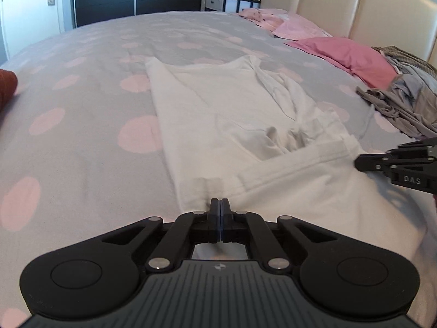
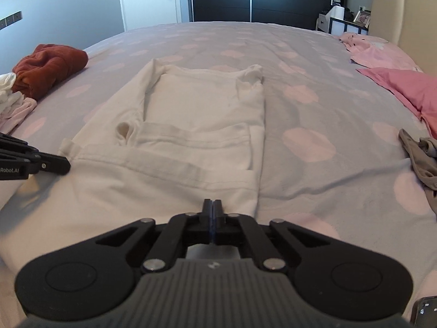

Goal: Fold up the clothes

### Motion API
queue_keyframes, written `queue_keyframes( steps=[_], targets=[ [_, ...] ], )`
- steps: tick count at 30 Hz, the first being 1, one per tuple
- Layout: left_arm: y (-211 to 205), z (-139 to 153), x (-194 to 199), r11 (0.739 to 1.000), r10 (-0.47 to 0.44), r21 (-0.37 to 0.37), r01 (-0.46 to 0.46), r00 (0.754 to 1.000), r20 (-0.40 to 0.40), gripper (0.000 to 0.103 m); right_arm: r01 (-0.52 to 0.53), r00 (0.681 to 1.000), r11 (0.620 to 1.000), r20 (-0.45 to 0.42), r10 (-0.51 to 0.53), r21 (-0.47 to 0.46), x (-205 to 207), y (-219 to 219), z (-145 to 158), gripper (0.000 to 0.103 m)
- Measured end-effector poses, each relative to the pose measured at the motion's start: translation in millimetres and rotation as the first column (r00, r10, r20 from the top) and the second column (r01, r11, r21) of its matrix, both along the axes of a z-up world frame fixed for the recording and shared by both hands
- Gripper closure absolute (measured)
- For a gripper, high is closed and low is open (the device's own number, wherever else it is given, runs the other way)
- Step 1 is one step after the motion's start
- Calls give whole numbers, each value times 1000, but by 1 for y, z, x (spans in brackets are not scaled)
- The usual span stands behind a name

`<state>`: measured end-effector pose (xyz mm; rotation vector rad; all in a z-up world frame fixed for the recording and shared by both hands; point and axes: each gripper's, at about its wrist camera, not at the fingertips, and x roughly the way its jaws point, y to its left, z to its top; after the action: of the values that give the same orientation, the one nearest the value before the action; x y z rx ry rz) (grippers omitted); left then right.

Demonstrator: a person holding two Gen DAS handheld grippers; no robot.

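A white long-sleeved top [image 1: 218,114] lies flat on the bed, its sleeves folded in over the body. It also shows in the right wrist view [image 2: 202,114]. My left gripper [image 1: 220,205] is shut on the near edge of the top at its left corner. My right gripper [image 2: 211,205] is shut on the near edge at its right corner. Each gripper shows from the side in the other's view: the right gripper [image 1: 360,161] at the right edge, the left gripper [image 2: 65,165] at the left edge.
The bed has a grey cover with pink spots [image 1: 82,109]. Pink pillows [image 1: 347,54] and a heap of grey clothes [image 1: 404,98] lie to the right. A rust-red garment [image 2: 49,65] and white clothes [image 2: 8,93] lie to the left. A cream headboard [image 1: 355,8] stands behind.
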<state>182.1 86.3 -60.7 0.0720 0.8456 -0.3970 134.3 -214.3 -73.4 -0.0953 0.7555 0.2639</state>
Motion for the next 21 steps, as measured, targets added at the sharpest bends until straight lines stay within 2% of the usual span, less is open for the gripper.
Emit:
queue_keyframes(
  steps=[1,3,4,5,6,7,9,13,15,17,21],
  targets=[
    [3,1,3,1000,6,-11,-6,1000,-12,103,7,1000,1000,7,-6,-26,-1,2,2,103],
    [0,6,1,1000,-1,21,1,1000,-6,103,19,1000,998,21,-18,-58,-4,1,7,103],
    [-2,9,-1,999,-5,36,5,1000,0,102,25,999,998,29,-24,-65,-6,-1,10,97],
    [-4,13,-5,999,-14,52,13,1000,18,97,32,999,997,36,-29,-72,-8,-3,13,93],
    [-5,18,-10,998,-24,64,22,999,35,94,38,998,996,44,-34,-79,-10,-5,16,82],
    [-6,22,-15,997,-41,65,38,998,49,90,41,998,996,51,-37,-85,-12,-7,19,66],
    [-8,32,-28,995,-81,71,75,993,82,88,-34,997,997,65,38,-65,-21,-11,27,51],
    [-16,46,-59,980,-172,128,155,976,132,85,-136,983,986,107,146,-92,-54,-8,38,38],
    [-24,49,-81,958,-242,195,209,956,165,80,-180,976,976,104,193,-121,-70,-5,39,36],
    [-32,49,-104,926,-324,261,271,928,185,71,-229,965,959,90,246,-165,-86,0,36,35],
    [-47,44,-145,859,-450,359,366,873,189,65,-325,936,912,56,348,-250,-118,8,31,26]
  ],
)
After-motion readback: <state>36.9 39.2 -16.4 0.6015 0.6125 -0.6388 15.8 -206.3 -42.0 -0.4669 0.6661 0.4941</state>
